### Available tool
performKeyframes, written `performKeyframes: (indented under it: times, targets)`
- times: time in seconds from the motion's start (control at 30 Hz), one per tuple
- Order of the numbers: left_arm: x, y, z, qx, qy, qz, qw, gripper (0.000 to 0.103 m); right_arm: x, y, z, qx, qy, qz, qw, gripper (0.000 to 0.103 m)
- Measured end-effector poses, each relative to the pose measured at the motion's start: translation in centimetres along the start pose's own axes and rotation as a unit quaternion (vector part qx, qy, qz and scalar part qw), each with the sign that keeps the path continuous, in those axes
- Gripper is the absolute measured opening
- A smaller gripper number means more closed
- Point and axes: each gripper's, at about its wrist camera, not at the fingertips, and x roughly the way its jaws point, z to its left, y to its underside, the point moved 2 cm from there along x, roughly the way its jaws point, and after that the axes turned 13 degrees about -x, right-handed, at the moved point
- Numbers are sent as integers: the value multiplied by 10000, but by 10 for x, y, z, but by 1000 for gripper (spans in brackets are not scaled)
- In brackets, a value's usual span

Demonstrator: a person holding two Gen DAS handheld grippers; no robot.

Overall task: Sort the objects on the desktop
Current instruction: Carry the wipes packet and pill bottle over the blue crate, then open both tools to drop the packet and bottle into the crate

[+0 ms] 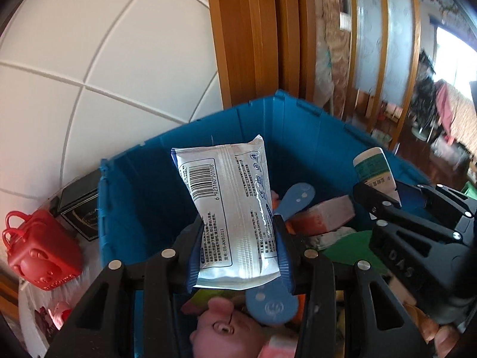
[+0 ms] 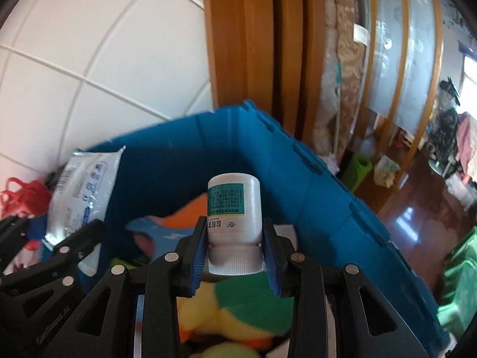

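My left gripper (image 1: 238,247) is shut on a white wet-wipes packet (image 1: 229,205), barcode side up, held over the blue plastic crate (image 1: 143,191). My right gripper (image 2: 235,253) is shut on a white pill bottle (image 2: 235,211) with a green label, cap toward the camera, also over the blue plastic crate (image 2: 313,197). The right gripper (image 1: 417,217) shows at the right edge of the left wrist view with the pill bottle (image 1: 374,170). At the left of the right wrist view are the wet-wipes packet (image 2: 80,191) and the left gripper's black frame.
In the crate lie a blue paddle (image 1: 293,200), a pink pig toy (image 1: 223,325), an orange-and-white box (image 1: 325,216) and a yellow-green plush (image 2: 238,307). A red bag-shaped box (image 1: 38,253) and a black box (image 1: 79,205) sit left of the crate. White tiled wall and wooden door frame stand behind.
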Motion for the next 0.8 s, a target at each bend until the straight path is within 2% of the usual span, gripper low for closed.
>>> performKeyframes:
  times: [0.1,0.17,0.27,0.5,0.8]
  targets:
    - [22,3,-9,88,-129,170,9997,42,24,8,-1,-30,103,191,9998,34]
    - [31,5,-9,78,-173,249,9995,42,32,11,-2,49,-92,332,9994,34]
    - [44,11,-11,76,-186,382,9991,42,32,14,1,-224,321,385,9985,34]
    - [48,14,-10,85,-114,472,9988,42,36,17,-2,-161,325,480,9982,34]
    - [58,13,-10,149,-227,559,9981,45,44,17,-12,-50,343,567,9978,34]
